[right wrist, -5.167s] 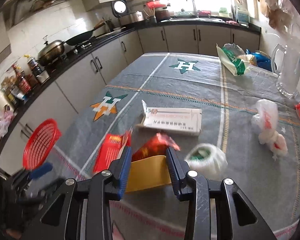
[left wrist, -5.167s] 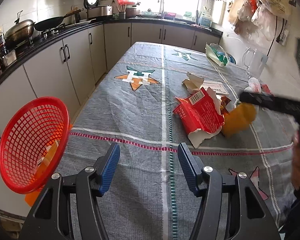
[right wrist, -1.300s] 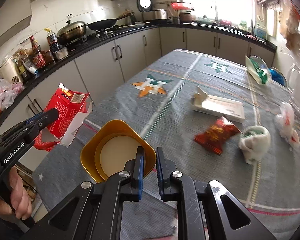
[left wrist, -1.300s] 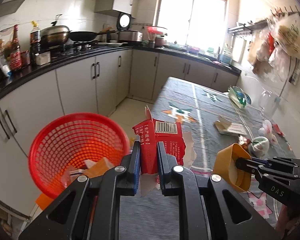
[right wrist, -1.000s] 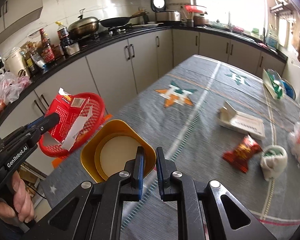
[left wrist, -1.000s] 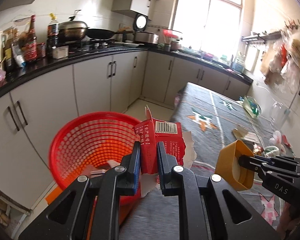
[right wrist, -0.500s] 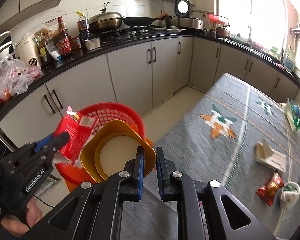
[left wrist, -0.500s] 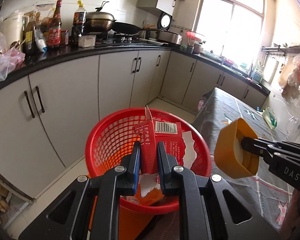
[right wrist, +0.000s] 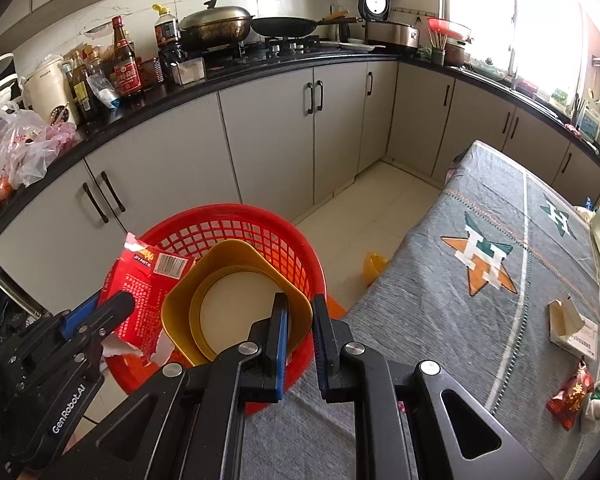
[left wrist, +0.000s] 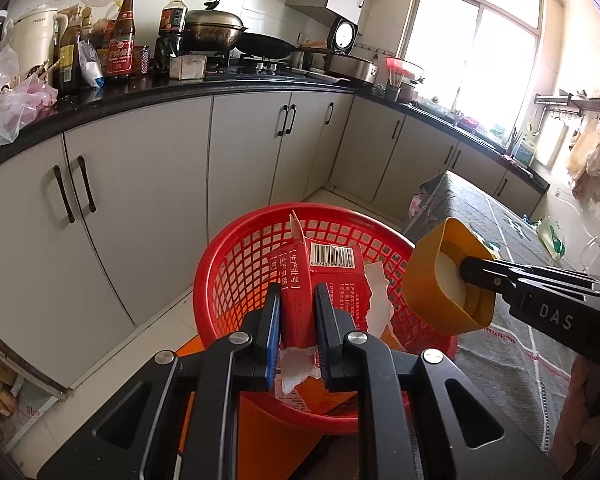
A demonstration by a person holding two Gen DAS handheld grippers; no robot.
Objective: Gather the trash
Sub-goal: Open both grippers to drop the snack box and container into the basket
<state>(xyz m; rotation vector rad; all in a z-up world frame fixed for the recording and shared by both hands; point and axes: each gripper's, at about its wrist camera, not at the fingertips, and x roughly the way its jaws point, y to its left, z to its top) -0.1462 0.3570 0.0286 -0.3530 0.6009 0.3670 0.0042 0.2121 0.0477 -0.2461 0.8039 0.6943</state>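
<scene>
Kitchen, L-shaped run of grey cabinets (right wrist: 268, 132) under a black counter (left wrist: 172, 92) crowded with bottles, wok and pans; bright window far right. Tabletop (right wrist: 480, 280) at right under a grey cloth with star emblems; a flat box (right wrist: 572, 326) and a red wrapper (right wrist: 568, 398) lie near its right edge. Red basket (left wrist: 236, 280) stands beside the tabletop's near-left corner. Left gripper (left wrist: 296, 320), jaws clamped on a torn red carton (left wrist: 320, 280), hangs over the basket. Right gripper (right wrist: 300, 324), jaws pinching the rim of a yellow cup (right wrist: 228, 292), also over the basket.
</scene>
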